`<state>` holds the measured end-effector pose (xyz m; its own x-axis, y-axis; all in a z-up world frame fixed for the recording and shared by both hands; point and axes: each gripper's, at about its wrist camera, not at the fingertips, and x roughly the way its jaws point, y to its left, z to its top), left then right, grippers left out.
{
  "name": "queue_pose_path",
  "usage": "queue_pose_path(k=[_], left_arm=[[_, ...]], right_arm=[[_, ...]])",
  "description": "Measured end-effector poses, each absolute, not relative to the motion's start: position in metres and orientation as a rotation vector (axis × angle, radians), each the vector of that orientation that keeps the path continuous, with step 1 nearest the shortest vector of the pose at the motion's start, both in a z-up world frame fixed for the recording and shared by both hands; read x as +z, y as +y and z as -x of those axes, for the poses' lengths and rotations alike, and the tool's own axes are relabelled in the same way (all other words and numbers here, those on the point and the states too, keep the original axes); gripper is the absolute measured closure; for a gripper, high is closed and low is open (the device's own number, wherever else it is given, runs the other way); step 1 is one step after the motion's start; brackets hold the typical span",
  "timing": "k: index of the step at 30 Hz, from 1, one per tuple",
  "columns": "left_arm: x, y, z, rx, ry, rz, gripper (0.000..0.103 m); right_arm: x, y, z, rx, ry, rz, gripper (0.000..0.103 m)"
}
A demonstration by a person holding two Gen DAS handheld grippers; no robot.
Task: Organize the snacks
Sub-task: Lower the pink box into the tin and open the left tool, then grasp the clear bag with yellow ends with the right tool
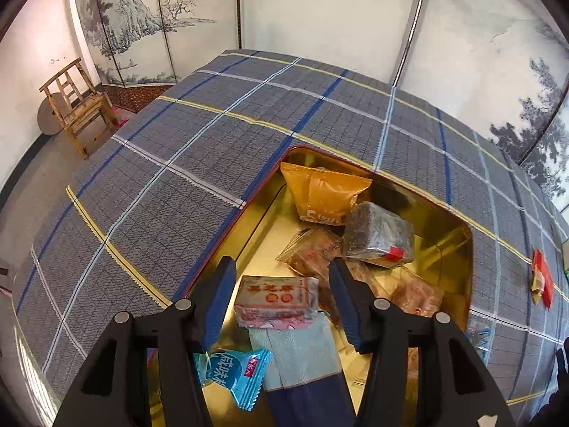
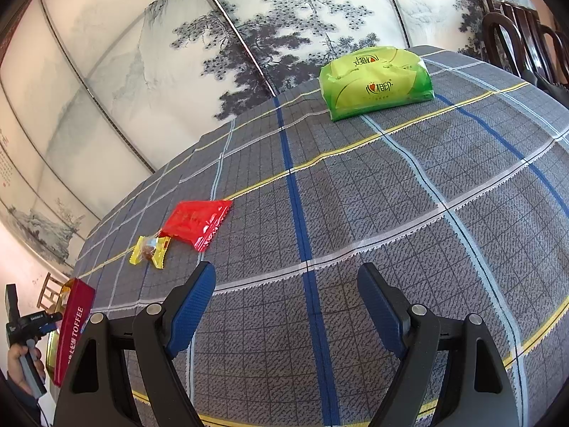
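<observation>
A gold-lined tin (image 1: 444, 238) sits on the plaid tablecloth and holds several wrapped snacks: an orange packet (image 1: 320, 192), a dark block (image 1: 378, 236), a pink-red block (image 1: 277, 300) and a blue candy (image 1: 234, 373). My left gripper (image 1: 281, 299) is open above the tin, its fingers on either side of the pink-red block. My right gripper (image 2: 286, 306) is open and empty over bare cloth. A red packet (image 2: 195, 222) and a yellow candy (image 2: 151, 249) lie ahead to its left. The tin's red side (image 2: 73, 334) shows at far left.
A green tissue pack (image 2: 375, 82) lies at the far side of the table. A painted folding screen (image 2: 249, 35) stands behind the table. A wooden chair (image 1: 78, 103) stands on the floor at left; dark chairs (image 2: 522, 32) at right. Red and yellow wrappers (image 1: 542, 277) lie right of the tin.
</observation>
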<state>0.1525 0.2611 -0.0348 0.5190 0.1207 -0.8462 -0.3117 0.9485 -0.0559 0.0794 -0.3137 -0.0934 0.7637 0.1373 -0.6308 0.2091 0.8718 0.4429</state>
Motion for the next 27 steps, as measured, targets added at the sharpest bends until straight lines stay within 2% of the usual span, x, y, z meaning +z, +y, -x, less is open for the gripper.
queue_pose_path(k=[1,3,6,10,16,23,27], left_arm=[[-0.026,0.260,-0.145,0.258,0.973,0.222,0.042],[-0.002,0.251,-0.122,0.197,0.884,0.234,0.014],[0.030,0.232,-0.073,0.140,0.756,0.182,0.000],[0.036,0.207,-0.019,0.037,0.707,0.132,0.000],[0.004,0.176,0.035,-0.135,0.735,0.096,0.000],[-0.029,0.153,0.059,-0.251,0.796,0.146,0.001],[-0.033,0.156,0.067,-0.260,0.801,0.185,0.001]], right_arm=[[-0.094,-0.313,-0.079,-0.041,0.710,-0.521,0.021],[-0.093,-0.313,-0.080,-0.041,0.710,-0.520,0.021],[-0.092,-0.311,-0.078,-0.045,0.704,-0.509,0.021],[-0.094,-0.294,-0.084,-0.048,0.757,-0.420,0.021],[-0.079,-0.221,-0.112,0.130,0.830,-0.125,0.021],[-0.069,-0.127,-0.167,0.302,0.875,0.149,0.021],[-0.081,-0.107,-0.192,0.309,0.916,0.188,0.022]])
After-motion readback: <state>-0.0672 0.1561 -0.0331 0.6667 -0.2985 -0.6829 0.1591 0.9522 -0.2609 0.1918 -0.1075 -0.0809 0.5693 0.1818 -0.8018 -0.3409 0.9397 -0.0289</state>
